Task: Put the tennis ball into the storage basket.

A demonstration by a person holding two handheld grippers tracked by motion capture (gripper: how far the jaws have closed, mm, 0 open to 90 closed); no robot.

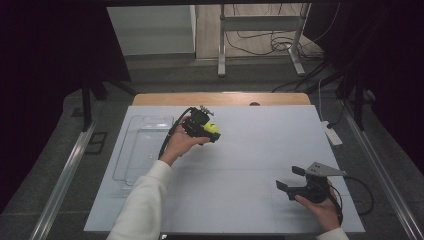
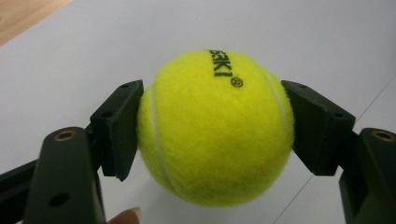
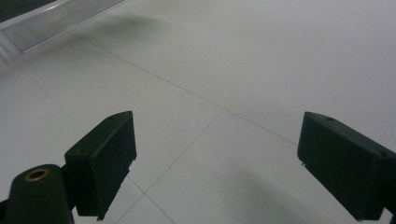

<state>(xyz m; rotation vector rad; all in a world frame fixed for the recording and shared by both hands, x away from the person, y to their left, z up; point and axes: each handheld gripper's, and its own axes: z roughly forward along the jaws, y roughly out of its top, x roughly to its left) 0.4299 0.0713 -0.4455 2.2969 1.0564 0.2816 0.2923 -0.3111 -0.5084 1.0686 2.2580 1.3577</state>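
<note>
Yellow felt ball (image 2: 215, 128), light and springy, sits clamped across its middle in the left gripper (image 1: 209, 131) above the table's (image 1: 250, 150) far left; right gripper (image 1: 291, 181) jaws gape wide, empty.

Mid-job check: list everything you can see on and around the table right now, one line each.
tennis ball: one, yellow-green, clamped between the left tongs' pads, above the table
clear tray: one, transparent, left part of the table
table: one, white top with a wooden far edge
metal stand: one, grey, on the floor beyond the table
cables: several, black, floor at the back
left tongs: one, black, shut on the ball
right tongs: one, black, jaws wide apart, near right corner
hands: two, white sleeves
</note>
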